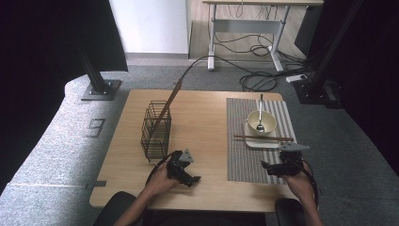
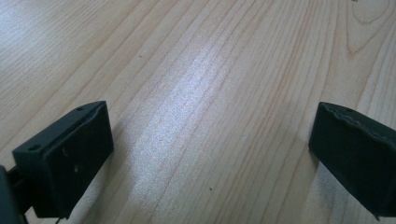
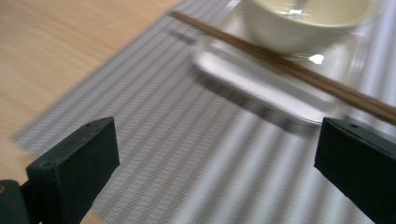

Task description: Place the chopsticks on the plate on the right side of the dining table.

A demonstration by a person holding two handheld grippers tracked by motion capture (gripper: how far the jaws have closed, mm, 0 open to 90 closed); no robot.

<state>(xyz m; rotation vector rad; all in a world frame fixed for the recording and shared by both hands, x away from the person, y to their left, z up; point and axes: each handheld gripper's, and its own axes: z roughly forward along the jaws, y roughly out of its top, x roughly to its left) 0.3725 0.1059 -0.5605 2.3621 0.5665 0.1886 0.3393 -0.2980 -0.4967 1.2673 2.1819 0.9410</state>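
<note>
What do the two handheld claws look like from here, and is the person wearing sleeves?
Both the left claw and right claw are black, with blocky flat-faced jaws. Each carries a grey three-cornered plate on top and trails a black cable. The person's forearms are bare, with no sleeves in sight.

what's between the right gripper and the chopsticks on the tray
Just a bare stretch of the striped placemat. In the right gripper view the right gripper stands open over it, and the chopsticks lie beyond, across the clear tray.

table (image 1: 207, 188): wood | wire rack (image 1: 155, 132) left | striped placemat (image 1: 244, 155) right
</note>
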